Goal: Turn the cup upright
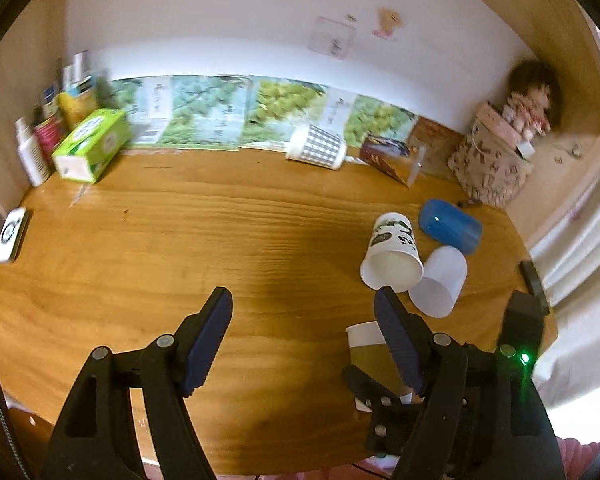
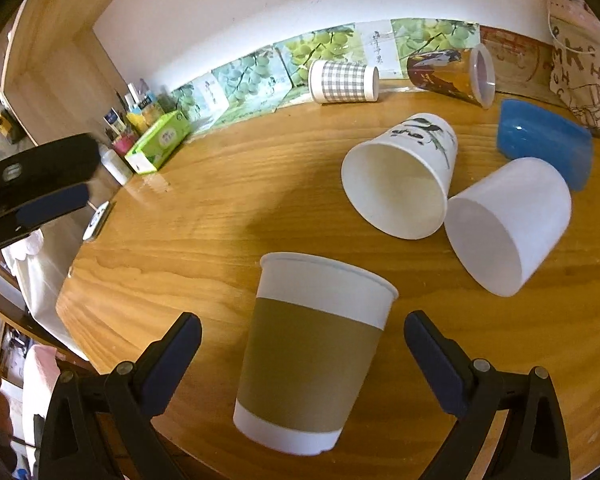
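Observation:
A paper cup with a brown sleeve (image 2: 312, 352) stands upright near the table's front edge, between the fingers of my right gripper (image 2: 302, 354), which is open and does not touch it. It shows partly in the left wrist view (image 1: 370, 354), behind my left fingers. My left gripper (image 1: 304, 334) is open and empty above the table. Several other cups lie on their sides: a white printed cup (image 2: 404, 180), a plain white cup (image 2: 508, 220), a checked cup (image 2: 342, 80) and a dark printed cup (image 2: 452, 74).
A blue case (image 2: 544, 146) lies behind the plain white cup. A green tissue box (image 1: 92, 144) and bottles (image 1: 30, 156) stand at the back left. A white device (image 1: 11, 234) lies at the left edge. A patterned bag (image 1: 488, 168) with a doll sits at the back right.

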The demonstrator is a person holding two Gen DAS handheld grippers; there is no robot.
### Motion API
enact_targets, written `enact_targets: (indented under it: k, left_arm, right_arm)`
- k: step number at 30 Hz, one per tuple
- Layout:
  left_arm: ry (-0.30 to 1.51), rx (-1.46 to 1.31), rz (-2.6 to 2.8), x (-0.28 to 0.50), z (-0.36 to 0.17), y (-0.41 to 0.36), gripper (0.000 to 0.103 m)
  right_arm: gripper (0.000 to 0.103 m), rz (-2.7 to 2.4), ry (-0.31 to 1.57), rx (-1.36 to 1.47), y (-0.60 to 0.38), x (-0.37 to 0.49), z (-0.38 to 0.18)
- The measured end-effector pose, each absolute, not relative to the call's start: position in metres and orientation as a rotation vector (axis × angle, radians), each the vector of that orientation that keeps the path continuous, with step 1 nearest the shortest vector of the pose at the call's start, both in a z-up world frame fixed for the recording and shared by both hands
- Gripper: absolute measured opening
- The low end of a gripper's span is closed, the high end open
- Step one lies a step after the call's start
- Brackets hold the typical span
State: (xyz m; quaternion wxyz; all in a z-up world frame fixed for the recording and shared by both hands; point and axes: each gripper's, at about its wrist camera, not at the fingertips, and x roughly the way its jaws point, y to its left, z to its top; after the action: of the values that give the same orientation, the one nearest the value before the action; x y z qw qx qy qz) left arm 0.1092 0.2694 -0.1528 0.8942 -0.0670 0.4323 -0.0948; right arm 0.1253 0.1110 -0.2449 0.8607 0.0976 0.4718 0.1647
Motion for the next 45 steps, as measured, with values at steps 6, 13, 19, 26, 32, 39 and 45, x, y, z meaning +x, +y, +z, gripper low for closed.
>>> enact_targets:
  k: [6, 13, 19, 26, 32, 39, 45]
  left_arm:
    - [0.897, -0.148, -0.151, 0.089, -0.159, 0.28, 0.077]
    - [0.945, -0.199, -0.169, 0.073, -0.165, 0.287, 0.077]
    - [0.954, -0.223, -0.207, 0.068, -0.162, 0.285, 0.077]
    - [0.935, -0.205, -0.236, 0.069, -0.153, 0.286, 0.077]
    - [0.934, -0.204, -0.252, 0.072, -0.149, 0.288, 0.077]
    - [0.941, -0.19, -0.277, 0.075, -0.149, 0.284, 0.077]
    - [0.947, -0.158, -0.272, 0.071, -0.151, 0.282, 0.077]
  right_arm:
    - [0.097, 0.332, 1.022, 0.256, 0.113, 0.135, -0.255]
    - [0.085, 0.316, 1.053, 0.319, 0.118, 0.144, -0.261]
    - [0.07, 0.316, 1.025, 0.27, 0.127, 0.146, -0.254]
    - [0.069, 0.304, 0.937, 0.256, 0.124, 0.145, -0.235]
    - [0.069, 0.269, 0.851, 0.22, 0.12, 0.148, -0.218]
    - [0.069, 0.242, 0.797, 0.172, 0.116, 0.141, -0.209]
    - [0.069, 0.261, 0.826, 0.162, 0.12, 0.13, -0.22]
